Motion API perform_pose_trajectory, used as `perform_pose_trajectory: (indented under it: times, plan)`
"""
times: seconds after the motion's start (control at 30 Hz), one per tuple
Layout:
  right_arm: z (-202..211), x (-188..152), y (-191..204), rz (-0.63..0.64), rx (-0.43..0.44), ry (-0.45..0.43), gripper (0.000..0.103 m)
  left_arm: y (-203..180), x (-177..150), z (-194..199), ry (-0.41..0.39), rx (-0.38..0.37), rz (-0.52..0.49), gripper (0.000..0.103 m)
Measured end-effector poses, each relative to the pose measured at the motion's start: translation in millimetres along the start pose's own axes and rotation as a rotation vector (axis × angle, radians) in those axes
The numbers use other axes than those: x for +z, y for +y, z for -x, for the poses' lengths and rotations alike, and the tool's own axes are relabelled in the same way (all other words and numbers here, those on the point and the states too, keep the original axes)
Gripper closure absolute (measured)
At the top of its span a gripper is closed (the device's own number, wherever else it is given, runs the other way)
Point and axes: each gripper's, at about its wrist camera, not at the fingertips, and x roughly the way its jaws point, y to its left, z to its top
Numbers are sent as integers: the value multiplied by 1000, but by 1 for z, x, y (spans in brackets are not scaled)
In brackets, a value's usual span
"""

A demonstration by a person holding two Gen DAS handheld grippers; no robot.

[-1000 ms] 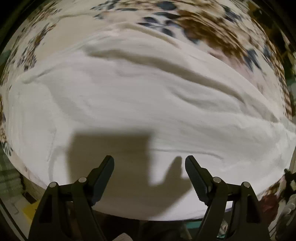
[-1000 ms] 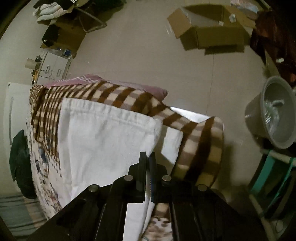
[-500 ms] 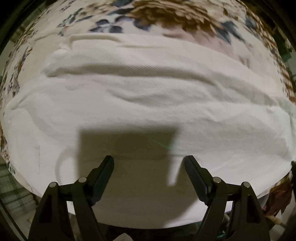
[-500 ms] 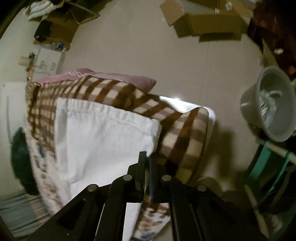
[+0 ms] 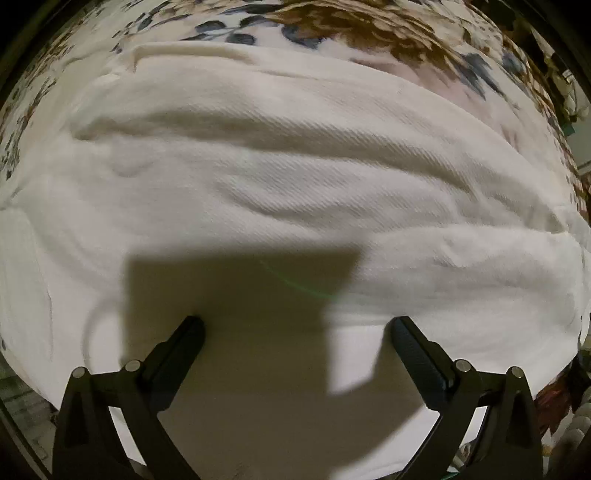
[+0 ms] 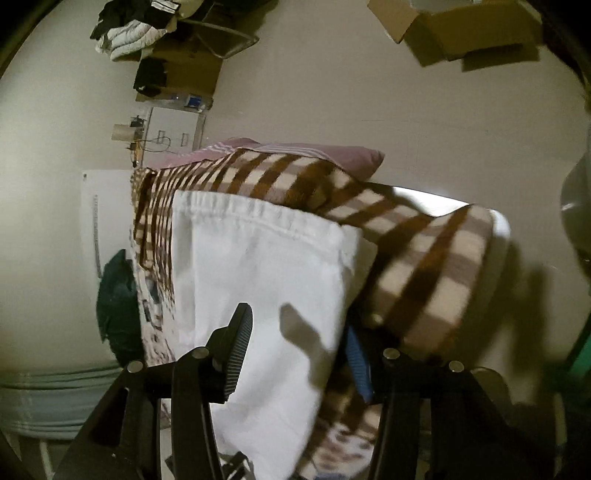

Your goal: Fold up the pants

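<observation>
The white pants (image 5: 295, 177) lie spread over a floral blanket (image 5: 388, 33) and fill most of the left wrist view, with soft creases across them. My left gripper (image 5: 295, 332) is open and empty just above the near part of the cloth. In the right wrist view the pants (image 6: 258, 266) lie folded, their seamed edge against a brown checked blanket (image 6: 424, 266). My right gripper (image 6: 299, 339) is open over the pants' near edge, holding nothing.
A pink pillow (image 6: 295, 151) lies beyond the checked blanket. On the floor are a cardboard box (image 6: 461, 29), a heap of clothes (image 6: 129, 29) and a grey basin (image 6: 576, 206) at the right edge. A dark bundle (image 6: 118, 295) lies at the left.
My right gripper has opened and let go of the pants' edge, which now lies flat. My left gripper has moved in closer over the pants, still open.
</observation>
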Motion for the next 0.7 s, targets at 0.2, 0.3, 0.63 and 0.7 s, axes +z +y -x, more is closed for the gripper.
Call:
perform_pose_trajectory:
  times: [0.2, 0.3, 0.63, 0.7]
  plan:
    - [-16, 17, -4, -94, 266, -2, 51, -2, 19, -10, 7, 13, 33, 0]
    - [-27, 22, 1, -42, 344, 44, 51, -1, 23, -12, 18, 17, 49, 0]
    - [-49, 23, 23, 170, 173, 109, 53, -24, 41, -30, -32, 32, 74, 0]
    - [-49, 24, 21, 175, 177, 101, 52, -25, 39, -30, -36, 32, 76, 0]
